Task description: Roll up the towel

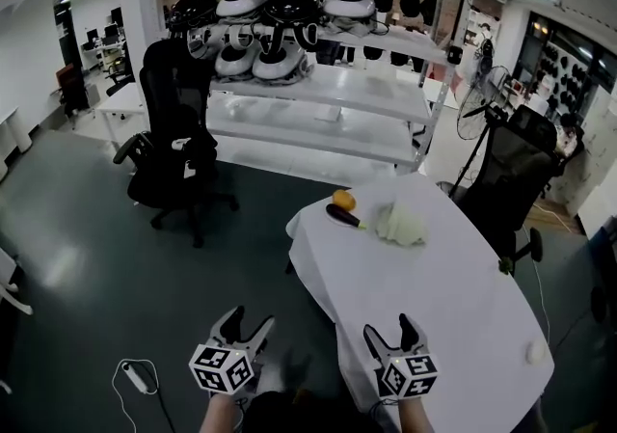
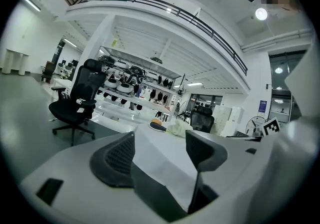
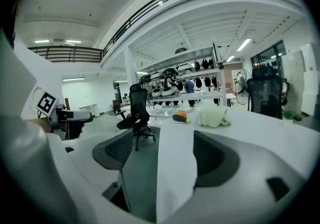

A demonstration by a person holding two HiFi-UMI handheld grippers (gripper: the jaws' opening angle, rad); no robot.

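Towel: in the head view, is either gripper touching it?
No: the towel lies crumpled far up the table, apart from the left gripper and right gripper.

The left gripper (image 2: 160, 140) holds its two dark jaws wide apart, and nothing stands between them. Behind the jaws a white-covered table (image 2: 167, 173) stretches away. At its far end a pale, crumpled towel (image 2: 181, 128) lies just beside a dark eggplant (image 2: 158, 126) and an orange (image 2: 156, 121). On the floor at the left stands a black office chair (image 2: 80, 99), in front of white shelves (image 2: 135, 87).
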